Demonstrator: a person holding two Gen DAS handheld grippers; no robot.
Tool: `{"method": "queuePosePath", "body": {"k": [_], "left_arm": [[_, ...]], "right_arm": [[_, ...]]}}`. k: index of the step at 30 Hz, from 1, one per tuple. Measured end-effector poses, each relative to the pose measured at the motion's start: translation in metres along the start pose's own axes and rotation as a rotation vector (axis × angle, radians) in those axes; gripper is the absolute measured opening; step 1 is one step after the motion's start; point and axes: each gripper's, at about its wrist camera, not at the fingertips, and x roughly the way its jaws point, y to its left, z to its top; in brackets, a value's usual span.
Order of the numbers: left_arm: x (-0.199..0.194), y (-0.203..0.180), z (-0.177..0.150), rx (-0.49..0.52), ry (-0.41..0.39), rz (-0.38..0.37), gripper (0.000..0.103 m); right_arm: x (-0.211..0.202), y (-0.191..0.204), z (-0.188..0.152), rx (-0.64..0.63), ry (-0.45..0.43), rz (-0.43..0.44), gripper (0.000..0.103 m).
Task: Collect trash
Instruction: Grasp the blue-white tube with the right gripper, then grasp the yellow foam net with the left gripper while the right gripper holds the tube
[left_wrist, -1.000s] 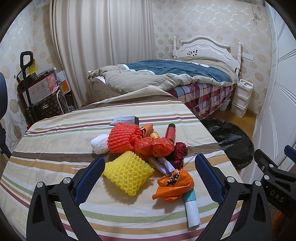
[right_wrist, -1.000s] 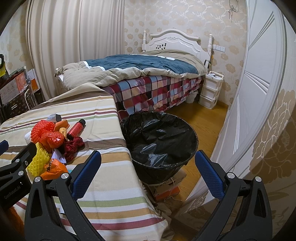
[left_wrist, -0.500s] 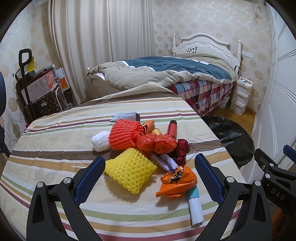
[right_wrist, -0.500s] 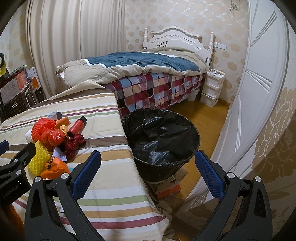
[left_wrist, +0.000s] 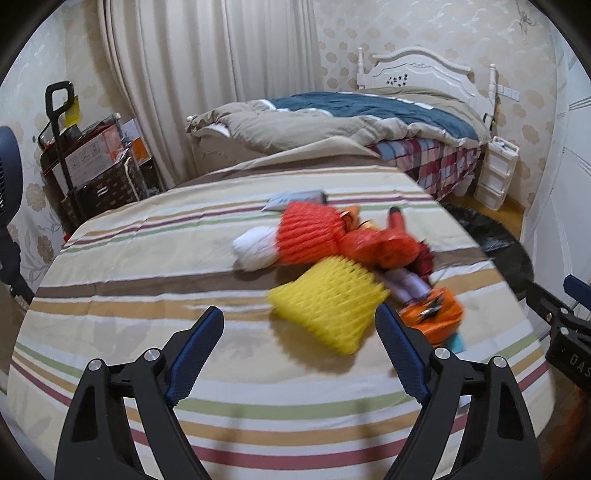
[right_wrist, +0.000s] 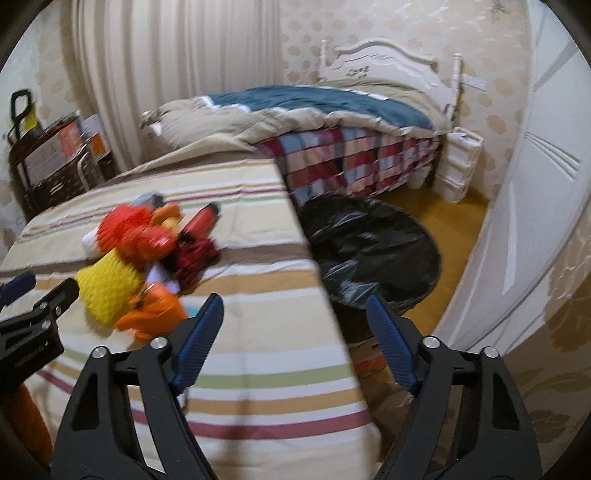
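The yellow foam net (left_wrist: 327, 304) lies at the near edge of the trash heap on the striped desk (left_wrist: 147, 266), looking light, soft and springy, so pinching its near corner should hold it. The left claw (left_wrist: 299, 343) is closing just short of it with nothing between its jaws; the right claw (right_wrist: 293, 332) is closing too, empty, over the desk edge. A black-lined bin (right_wrist: 373, 251) stands on the wooden floor just beside the desk, a bed (left_wrist: 369, 118) behind.

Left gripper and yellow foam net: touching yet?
Apart. In the left wrist view the left gripper is closing with only striped cloth between its fingers; the yellow foam net lies beyond the tips.
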Motion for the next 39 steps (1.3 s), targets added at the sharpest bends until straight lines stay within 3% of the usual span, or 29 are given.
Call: {"method": "queuePosePath", "body": {"k": [7,12,19,39], "left_arm": [[-0.001,0.026,-0.013,-0.034,0.025,0.040,0.084],[-0.003,0.032,-0.019,-0.040,0.023,0.058,0.084],[0.003,0.031,-0.020,-0.047,0.039,0.033,0.084],[0.026,0.000,-0.008,-0.013,0.049,-0.025,0.085]], "right_arm": [[0.003,0.045,-0.022,-0.093,0.069,0.090,0.064],[0.009,0.066,-0.036,-0.143,0.128,0.123,0.050],[0.019,0.070,-0.040,-0.168,0.158,0.117,0.019],[0.047,0.028,-0.017,-0.082,0.138,0.069,0.016]]}}
